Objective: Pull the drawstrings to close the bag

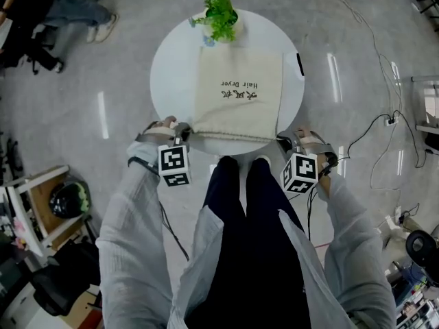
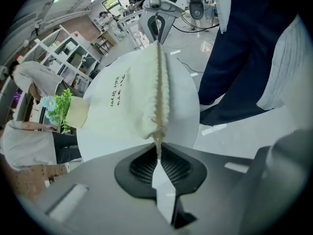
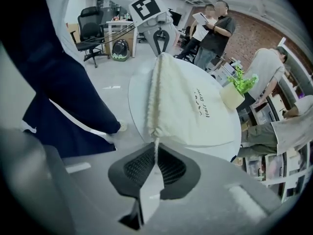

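1. The cream fabric drawstring bag (image 1: pixel 239 91), printed with dark lettering, is laid flat on the round white table (image 1: pixel 164 67). Its gathered mouth (image 1: pixel 233 136) is turned towards the person at the table's near edge. A small green potted plant (image 1: pixel 219 16) is set at the far edge, just beyond the bag's bottom.
2. The bag is judged to be light, soft and limp, with nothing fragile about it. It is likely to slide on the smooth tabletop if one side is pulled harder than the other, so an even, opposite pull is called for.
3. Hold is best taken on the thin cords where they leave the hem at each corner of the mouth, not on the cloth itself.
4. The left gripper (image 2: pixel 157 155) is closed tight on the left cord end (image 2: pixel 157 145), which is seen running straight from the bag's corner down between the ribbed black pads.
5. The right gripper (image 3: pixel 155 156) is likewise clamped on the right cord end (image 3: pixel 156 148), with no gap left between the pads.
6. The hem is seen ruffled, yet the mouth spans nearly the bag's full width, so the closing is judged to be barely begun.
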The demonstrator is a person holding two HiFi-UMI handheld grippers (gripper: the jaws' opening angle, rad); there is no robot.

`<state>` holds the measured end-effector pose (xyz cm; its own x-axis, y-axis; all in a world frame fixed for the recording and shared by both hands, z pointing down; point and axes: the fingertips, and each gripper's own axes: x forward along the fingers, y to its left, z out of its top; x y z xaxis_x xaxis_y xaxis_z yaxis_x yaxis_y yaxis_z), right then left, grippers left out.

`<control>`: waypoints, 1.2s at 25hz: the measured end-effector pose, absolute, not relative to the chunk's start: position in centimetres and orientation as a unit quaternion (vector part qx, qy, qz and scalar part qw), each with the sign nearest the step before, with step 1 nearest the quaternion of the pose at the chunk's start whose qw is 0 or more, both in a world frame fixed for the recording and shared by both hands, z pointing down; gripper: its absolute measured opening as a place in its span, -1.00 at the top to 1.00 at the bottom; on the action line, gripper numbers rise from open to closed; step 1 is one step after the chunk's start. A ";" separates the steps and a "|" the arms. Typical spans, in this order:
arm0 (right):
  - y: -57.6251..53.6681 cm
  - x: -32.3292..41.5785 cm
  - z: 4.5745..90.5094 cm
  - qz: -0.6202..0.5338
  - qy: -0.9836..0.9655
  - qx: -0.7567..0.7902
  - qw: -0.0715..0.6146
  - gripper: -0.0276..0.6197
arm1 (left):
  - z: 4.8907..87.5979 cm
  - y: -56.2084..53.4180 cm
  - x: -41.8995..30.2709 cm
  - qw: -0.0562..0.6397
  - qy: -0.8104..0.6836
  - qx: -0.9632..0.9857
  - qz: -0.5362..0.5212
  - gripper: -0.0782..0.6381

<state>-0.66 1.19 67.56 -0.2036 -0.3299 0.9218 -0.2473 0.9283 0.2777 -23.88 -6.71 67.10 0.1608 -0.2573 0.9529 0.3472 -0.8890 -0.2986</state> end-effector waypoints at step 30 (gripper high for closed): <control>0.8 2.3 63.9 -0.089 -0.732 0.210 0.642 0.88 | 64.6 -5.8 -26.6 0.176 0.084 -0.704 -0.683 0.69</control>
<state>2.32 0.81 63.95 -0.0874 -0.4214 0.9027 -0.1935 0.8960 0.3995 -26.63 -5.76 64.62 0.0537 -0.3588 0.9319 0.1209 -0.9240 -0.3628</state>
